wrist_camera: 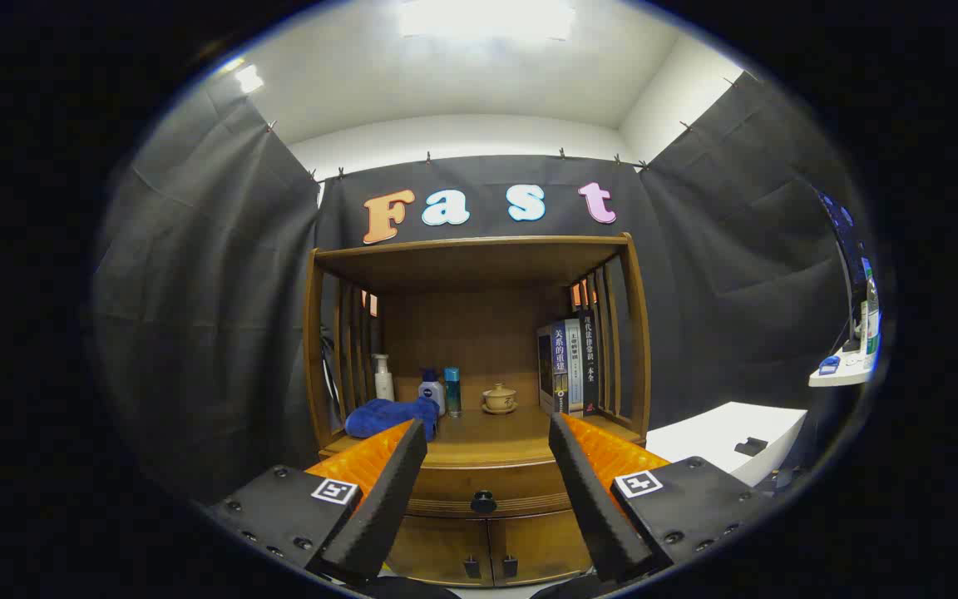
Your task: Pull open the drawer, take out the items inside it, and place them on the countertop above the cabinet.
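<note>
Drawer (pixel 486 482) sits shut, its knob (pixel 483 502) at 12 o'clock between wide-spread tool (pixel 487 433) fingers; contents hidden, tabletop (pixel 487 428) centre free.

- The drawer (pixel 483 487) sits shut under the tabletop (pixel 487 433), its knob (pixel 483 502) between the spread tongs (pixel 487 437)
- On the tabletop: cloth (pixel 387 416) left, bottles (pixel 433 389) behind it, teacup (pixel 499 398) middle, books (pixel 569 366) right

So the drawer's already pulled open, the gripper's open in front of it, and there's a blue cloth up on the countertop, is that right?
Not quite. In the gripper view the drawer is shut, its dark knob flush with the cabinet front. The rest holds: the gripper is open in front of it, holding nothing, and the blue cloth lies on the countertop.
</note>
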`<state>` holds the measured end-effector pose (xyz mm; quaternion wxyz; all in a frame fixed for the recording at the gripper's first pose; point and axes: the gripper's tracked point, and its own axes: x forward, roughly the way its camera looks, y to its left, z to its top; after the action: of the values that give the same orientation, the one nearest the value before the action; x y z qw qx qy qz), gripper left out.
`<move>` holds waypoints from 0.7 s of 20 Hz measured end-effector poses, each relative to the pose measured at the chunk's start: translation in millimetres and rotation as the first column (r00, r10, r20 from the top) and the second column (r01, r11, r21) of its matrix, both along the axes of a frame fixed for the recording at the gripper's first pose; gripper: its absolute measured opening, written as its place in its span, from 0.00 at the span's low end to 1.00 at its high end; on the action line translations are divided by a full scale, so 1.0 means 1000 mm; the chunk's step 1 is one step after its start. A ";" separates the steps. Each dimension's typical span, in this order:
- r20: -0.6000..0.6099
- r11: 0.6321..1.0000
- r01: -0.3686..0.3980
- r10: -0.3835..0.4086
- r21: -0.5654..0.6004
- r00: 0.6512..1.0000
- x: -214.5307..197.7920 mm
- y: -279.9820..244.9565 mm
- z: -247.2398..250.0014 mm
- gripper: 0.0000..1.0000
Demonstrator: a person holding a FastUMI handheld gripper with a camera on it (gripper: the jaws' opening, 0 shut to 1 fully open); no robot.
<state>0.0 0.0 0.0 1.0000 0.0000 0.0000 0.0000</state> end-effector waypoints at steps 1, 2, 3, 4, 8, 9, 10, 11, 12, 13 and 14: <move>-0.001 1.000 0.001 -0.001 0.001 1.000 0.000 0.000 0.000 0.97; -0.001 1.000 0.003 -0.003 0.002 1.000 -0.001 0.000 0.000 0.97; -0.001 1.000 0.003 -0.003 0.004 1.000 -0.001 0.000 0.000 0.97; -0.003 1.000 0.002 -0.002 0.005 1.000 0.000 0.001 -0.001 0.97; -0.010 1.000 0.002 -0.002 0.009 1.000 0.001 0.001 -0.002 0.97; -0.011 1.000 0.004 -0.004 0.011 1.000 0.001 0.001 -0.002 0.97; -0.013 1.000 0.007 -0.007 0.013 1.000 0.001 0.000 -0.002 0.97; -0.011 1.000 0.009 -0.009 0.016 1.000 0.001 -0.001 -0.002 0.97; -0.009 1.000 0.011 -0.011 0.020 1.000 0.001 -0.002 -0.002 0.97; -0.007 1.000 0.014 -0.014 0.023 1.000 0.001 -0.003 0.000 0.97; -0.007 1.000 0.016 -0.016 0.026 1.000 0.001 -0.005 -0.001 0.97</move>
<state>1.4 -4.5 -0.7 0.9999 0.0129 0.0034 -0.0081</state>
